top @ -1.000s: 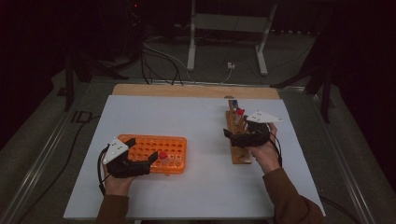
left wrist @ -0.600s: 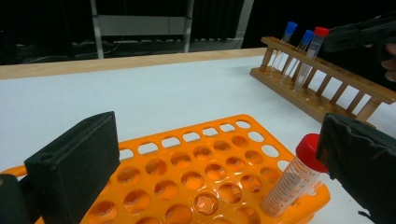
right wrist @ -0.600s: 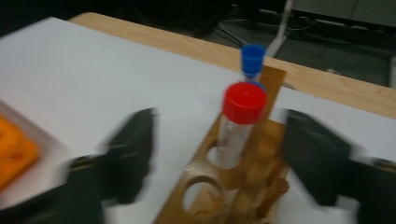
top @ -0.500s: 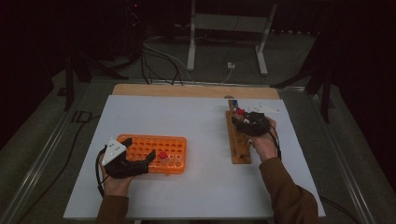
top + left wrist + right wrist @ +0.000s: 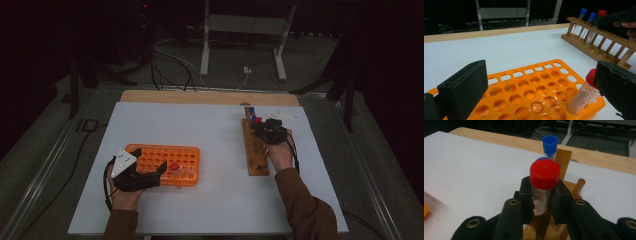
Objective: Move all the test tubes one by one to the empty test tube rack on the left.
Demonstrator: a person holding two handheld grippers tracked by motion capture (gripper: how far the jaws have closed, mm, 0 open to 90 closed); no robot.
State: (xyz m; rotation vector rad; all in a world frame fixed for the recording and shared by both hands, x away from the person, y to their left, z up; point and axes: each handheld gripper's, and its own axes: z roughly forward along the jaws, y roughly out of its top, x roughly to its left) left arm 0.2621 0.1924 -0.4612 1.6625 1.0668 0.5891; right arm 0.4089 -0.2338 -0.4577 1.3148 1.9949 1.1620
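White table (image 5: 210, 130): blue-capped tubes (image 5: 549, 145) stand just behind the gripped red-capped tube (image 5: 545, 175).

Red cap, blue caps, orange rack

My black jaws flank a red-capped tube (image 5: 545, 182); blue-capped tubes (image 5: 549, 145) behind; orange rack (image 5: 529, 92); wooden rack (image 5: 255, 150).

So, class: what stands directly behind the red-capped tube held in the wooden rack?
Behind the red-capped tube in the wooden rack stand two blue-capped tubes. The nearer one shows just a sliver of cap; its body is hidden by the red cap. The right gripper covers the red-capped tube's lower part.
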